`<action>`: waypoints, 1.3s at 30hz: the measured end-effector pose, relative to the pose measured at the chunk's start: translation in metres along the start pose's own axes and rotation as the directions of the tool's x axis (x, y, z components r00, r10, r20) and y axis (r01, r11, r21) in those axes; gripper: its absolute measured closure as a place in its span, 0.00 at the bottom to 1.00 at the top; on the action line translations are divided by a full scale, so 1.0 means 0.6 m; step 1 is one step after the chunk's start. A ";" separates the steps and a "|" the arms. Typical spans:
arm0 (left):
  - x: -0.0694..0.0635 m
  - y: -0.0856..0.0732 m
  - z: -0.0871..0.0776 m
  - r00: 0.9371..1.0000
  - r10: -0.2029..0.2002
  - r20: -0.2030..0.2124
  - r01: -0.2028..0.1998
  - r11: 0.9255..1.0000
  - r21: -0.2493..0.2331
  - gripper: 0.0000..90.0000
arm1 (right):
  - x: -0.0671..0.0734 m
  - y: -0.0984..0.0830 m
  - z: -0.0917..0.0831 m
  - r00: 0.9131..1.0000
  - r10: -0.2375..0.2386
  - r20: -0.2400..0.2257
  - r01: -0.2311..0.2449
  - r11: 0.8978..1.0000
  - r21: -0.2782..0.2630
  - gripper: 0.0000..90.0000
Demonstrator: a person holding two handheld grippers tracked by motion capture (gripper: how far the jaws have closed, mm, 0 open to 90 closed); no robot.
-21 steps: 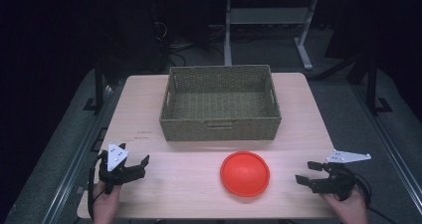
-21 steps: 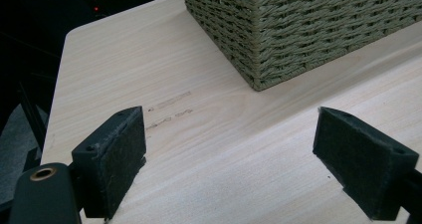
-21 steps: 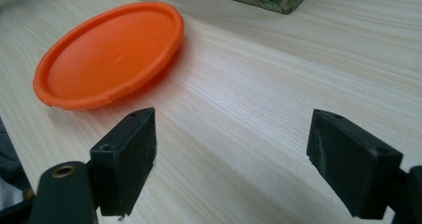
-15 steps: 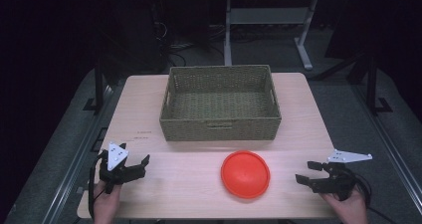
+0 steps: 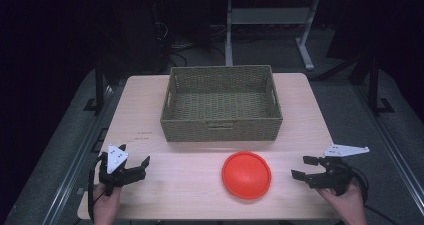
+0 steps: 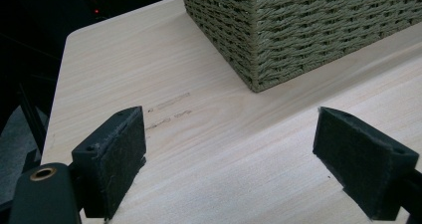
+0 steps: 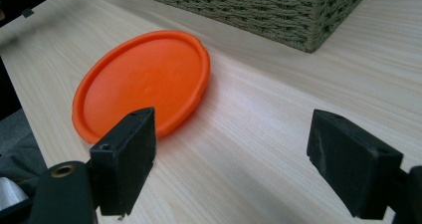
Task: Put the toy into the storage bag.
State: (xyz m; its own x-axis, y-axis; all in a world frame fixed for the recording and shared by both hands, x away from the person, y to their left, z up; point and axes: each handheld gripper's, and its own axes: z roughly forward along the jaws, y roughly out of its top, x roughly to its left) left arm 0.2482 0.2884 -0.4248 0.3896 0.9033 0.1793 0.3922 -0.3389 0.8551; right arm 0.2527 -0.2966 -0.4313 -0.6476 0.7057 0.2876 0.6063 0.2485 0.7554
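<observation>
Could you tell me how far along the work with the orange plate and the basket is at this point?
Nothing looks done yet: the orange plate lies flat on the table, in front of the woven basket, which has nothing in it. In hand: the right gripper is open beside the plate, not touching it. The left gripper is open too, off to the side. Grasping the plate and probably moving it to the basket remain.

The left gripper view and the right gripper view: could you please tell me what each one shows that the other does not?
The left gripper view alone has faint dark marks on the table top, ahead of the open left claw. The right gripper view alone has the orange plate lying flat, just ahead of the open, empty right claw. Both share the pale wooden table and a corner of the woven basket.
</observation>
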 end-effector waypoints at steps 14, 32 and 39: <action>-0.005 0.002 0.001 1.000 0.016 0.005 -0.016 1.000 -0.001 0.14 | 0.022 0.052 0.017 0.997 -0.069 -0.029 0.071 0.997 0.040 0.22; 0.010 -0.001 0.001 1.000 -0.007 -0.009 0.007 1.000 -0.005 0.14 | 0.041 0.084 0.063 0.993 -0.087 -0.075 0.097 0.985 0.143 0.25; 0.010 -0.002 0.000 1.000 -0.004 -0.011 0.004 1.000 -0.005 0.14 | 0.051 0.094 0.084 0.992 -0.091 -0.090 0.105 0.980 0.169 0.25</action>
State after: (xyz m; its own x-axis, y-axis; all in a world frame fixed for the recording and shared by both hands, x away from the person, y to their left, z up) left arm 0.2501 0.2945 -0.4244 0.3791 0.9074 0.1812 0.3895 -0.3341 0.8583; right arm 0.2901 -0.2276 -0.4097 -0.7387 0.6177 0.2696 0.6043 0.4298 0.6709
